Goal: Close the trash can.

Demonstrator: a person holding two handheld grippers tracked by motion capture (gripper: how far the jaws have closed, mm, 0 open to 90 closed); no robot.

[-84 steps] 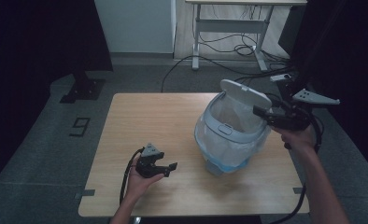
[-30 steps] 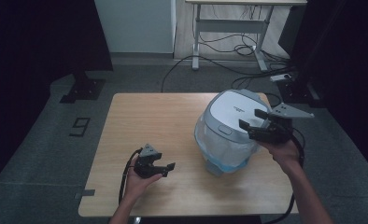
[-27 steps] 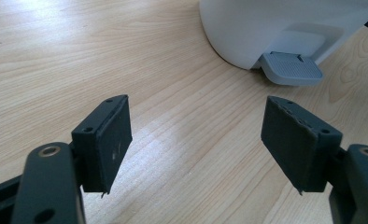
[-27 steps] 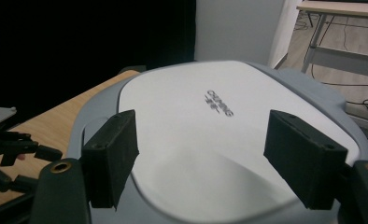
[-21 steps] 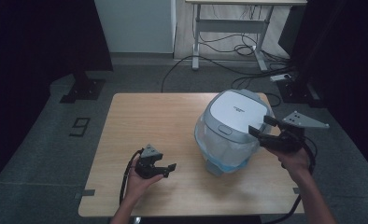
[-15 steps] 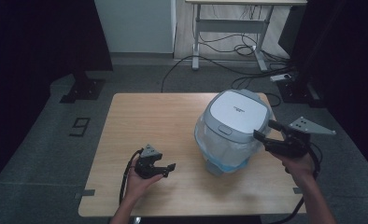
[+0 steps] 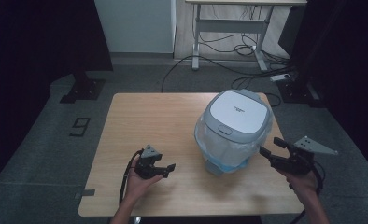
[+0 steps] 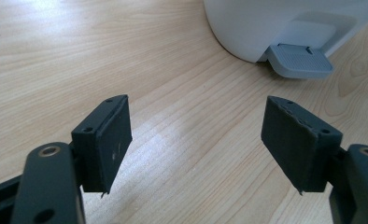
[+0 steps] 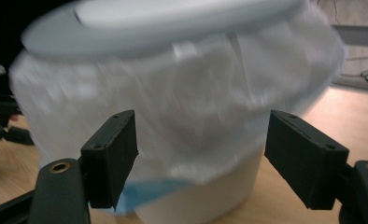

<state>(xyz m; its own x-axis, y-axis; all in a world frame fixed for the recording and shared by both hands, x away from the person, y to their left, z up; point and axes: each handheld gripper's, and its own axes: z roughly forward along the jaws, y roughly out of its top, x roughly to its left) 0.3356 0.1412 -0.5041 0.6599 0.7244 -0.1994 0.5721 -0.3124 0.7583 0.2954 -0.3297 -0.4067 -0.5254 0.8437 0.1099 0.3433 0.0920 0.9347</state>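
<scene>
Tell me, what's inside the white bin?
The bin is lined with a thin plastic bag that spills over its rim. Its grey lid is shut, so anything inside is hidden.

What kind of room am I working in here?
Probably a lab or recording studio, not a home: a lone wooden table on grey carpet, black curtains at both sides, and a standing desk with loose cables behind.

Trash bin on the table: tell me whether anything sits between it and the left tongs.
Nothing visible does. Bare wooden table lies between the open left tongs and the trash bin, whose grey foot pedal faces those tongs.
</scene>
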